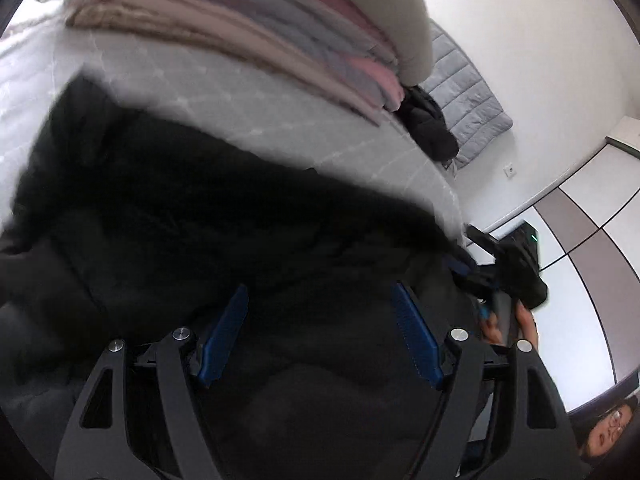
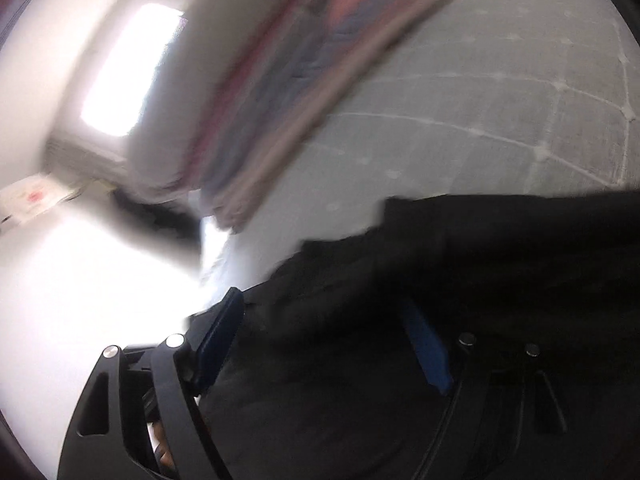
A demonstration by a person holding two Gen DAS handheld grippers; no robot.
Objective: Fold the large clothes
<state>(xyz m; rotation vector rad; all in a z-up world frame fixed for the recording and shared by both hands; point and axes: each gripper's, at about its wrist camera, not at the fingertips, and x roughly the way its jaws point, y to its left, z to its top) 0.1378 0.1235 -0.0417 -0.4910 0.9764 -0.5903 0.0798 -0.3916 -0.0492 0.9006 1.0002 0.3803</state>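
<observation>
On the grey bed, folded clothes are stacked, while the black garment is left unfolded beneath 2 wide-spread grippers, left gripper and right gripper.

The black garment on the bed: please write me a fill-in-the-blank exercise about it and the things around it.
1. The garment under both grippers is ____ in colour.
2. The left gripper has its jaws ____.
3. The garment lies on a grey quilted ____.
4. Behind it, the other clothes are folded in a ____.

Missing words: black; open; bed; stack
</observation>
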